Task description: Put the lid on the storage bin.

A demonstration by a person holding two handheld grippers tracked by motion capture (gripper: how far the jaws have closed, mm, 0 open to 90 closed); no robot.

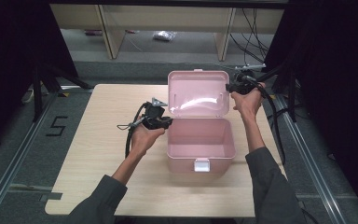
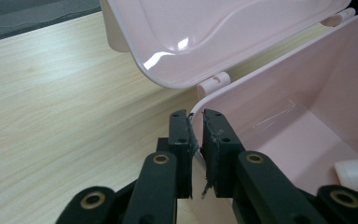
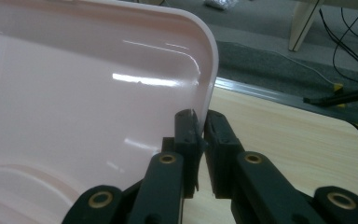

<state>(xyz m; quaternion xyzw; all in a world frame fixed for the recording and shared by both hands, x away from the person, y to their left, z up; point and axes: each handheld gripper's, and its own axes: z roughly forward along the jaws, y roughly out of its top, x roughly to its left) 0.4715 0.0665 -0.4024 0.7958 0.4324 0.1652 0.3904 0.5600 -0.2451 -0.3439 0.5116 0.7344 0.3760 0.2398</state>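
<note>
A pink plastic box [image 1: 200, 156] stands on the wooden table [image 1: 102, 154] with its lid [image 1: 198, 93] raised upright at the back. My left gripper [image 1: 168, 122] is at the box's left wall, and in the left gripper view the jaws [image 2: 196, 116] are shut on that wall's rim [image 2: 279, 70] near the hinge [image 2: 213, 84]. My right gripper [image 1: 228, 87] is shut on the right edge of the lid [image 3: 98, 93], with the edge pinched between its jaws [image 3: 200, 116]. A white tube-like item [image 2: 356, 172] lies on the box floor.
The box has a white latch [image 1: 202, 164] on its front wall. Behind the table are pale furniture legs [image 1: 109, 32] and a grey floor. Cables [image 1: 256, 32] hang at the back right. A metal rail [image 3: 270, 95] runs past the table's far edge.
</note>
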